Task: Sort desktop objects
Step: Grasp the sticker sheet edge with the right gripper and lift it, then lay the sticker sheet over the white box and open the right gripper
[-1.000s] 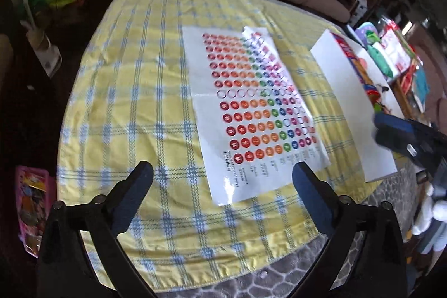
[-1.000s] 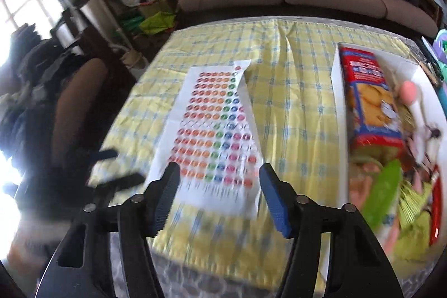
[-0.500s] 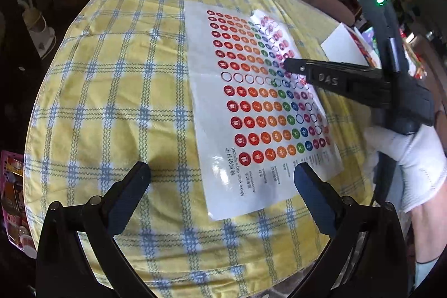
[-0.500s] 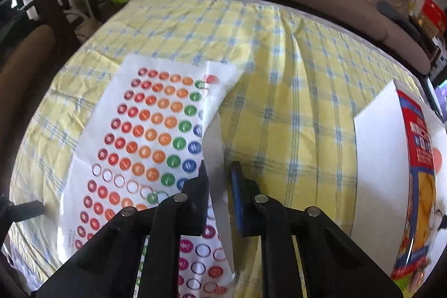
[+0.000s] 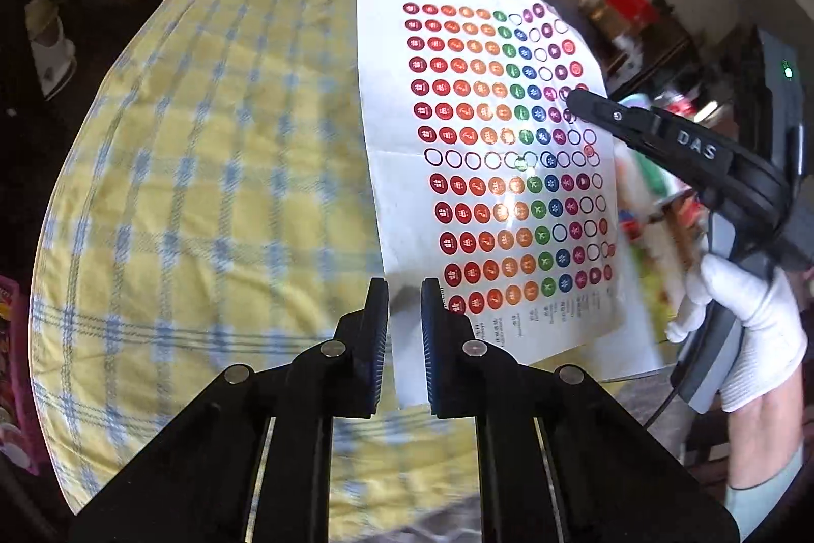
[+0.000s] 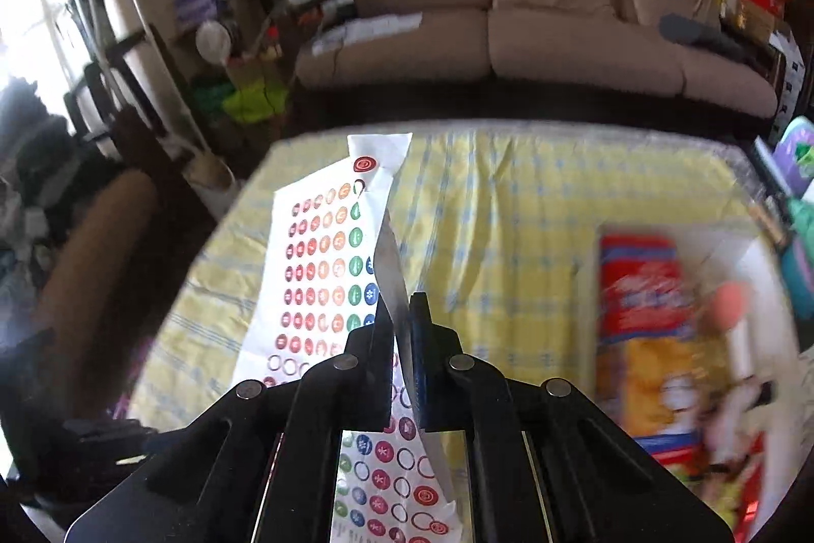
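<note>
Sticker sheet now lifted off the bench by both tools

Left tool (image 5: pixel 404 339), wide apart a second ago, is clamped on the near edge of the sticker sheet (image 5: pixel 488 166); right tool (image 6: pixel 402 354) pinches its right edge, raising it above the yellow checked cloth (image 5: pixel 213 166), ready to carry toward the white tray (image 6: pixel 737 268)

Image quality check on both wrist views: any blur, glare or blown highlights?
Left wrist: sticker sheet sharp, with glare on its orange dots mid-sheet; yellow tablecloth smeared by motion blur; fisheye bends the edges. Right wrist: window at left blown out; snack box and the clutter around it heavily blurred; sofa soft; right gripper fingers crisp.
</note>
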Tool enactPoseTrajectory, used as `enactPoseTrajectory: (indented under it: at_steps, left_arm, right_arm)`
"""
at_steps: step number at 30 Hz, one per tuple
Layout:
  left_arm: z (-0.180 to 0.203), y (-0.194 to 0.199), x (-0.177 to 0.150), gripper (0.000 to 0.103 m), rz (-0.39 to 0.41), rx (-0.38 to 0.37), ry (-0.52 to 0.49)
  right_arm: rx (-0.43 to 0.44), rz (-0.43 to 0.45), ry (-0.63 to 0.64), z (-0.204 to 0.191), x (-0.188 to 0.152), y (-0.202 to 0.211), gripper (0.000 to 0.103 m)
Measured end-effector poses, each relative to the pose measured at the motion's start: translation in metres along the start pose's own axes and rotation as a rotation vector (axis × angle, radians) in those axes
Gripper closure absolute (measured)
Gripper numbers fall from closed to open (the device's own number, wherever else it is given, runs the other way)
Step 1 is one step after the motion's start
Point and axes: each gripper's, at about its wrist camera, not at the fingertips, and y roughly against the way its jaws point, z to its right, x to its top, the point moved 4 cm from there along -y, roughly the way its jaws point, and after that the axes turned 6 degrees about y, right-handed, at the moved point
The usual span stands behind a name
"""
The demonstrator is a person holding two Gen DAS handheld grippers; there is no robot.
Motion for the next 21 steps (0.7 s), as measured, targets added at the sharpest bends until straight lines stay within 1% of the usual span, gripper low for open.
enactPoseTrajectory:
  at_steps: [1,3,5,6,9,13,16,18,21]
  left_arm:
    - [0.01,0.006,0.002,0.091,0.011,-0.008,-0.016]
    - [0.041,0.017,0.004,0.085,0.026,-0.03,-0.065]
    - [0.073,0.022,0.0,0.083,0.031,-0.053,-0.116]
    - [0.09,0.022,-0.002,0.083,0.033,-0.064,-0.14]
    - [0.136,0.007,-0.012,0.083,0.012,-0.09,-0.191]
    - [0.186,-0.027,-0.029,0.083,-0.033,-0.125,-0.225]
    - [0.214,-0.052,-0.046,0.083,-0.074,-0.133,-0.249]
    - [0.228,-0.071,-0.053,0.083,-0.097,-0.128,-0.26]
    - [0.238,-0.089,-0.057,0.083,-0.116,-0.109,-0.27]
  right_arm:
    - [-0.003,0.02,0.007,0.007,0.006,0.02,0.098]
    - [-0.02,0.034,0.016,0.019,0.012,0.044,0.098]
    - [-0.046,0.043,0.015,0.041,0.011,0.07,0.098]
    - [-0.066,0.041,0.012,0.057,0.008,0.082,0.098]
    - [-0.09,0.017,-0.03,0.099,-0.007,0.1,0.098]
    - [-0.102,-0.016,-0.07,0.149,-0.036,0.106,0.098]
    - [-0.117,-0.055,-0.105,0.18,-0.059,0.095,0.098]
    - [-0.125,-0.068,-0.126,0.197,-0.07,0.09,0.098]
    - [-0.111,-0.081,-0.152,0.218,-0.085,0.078,0.098]
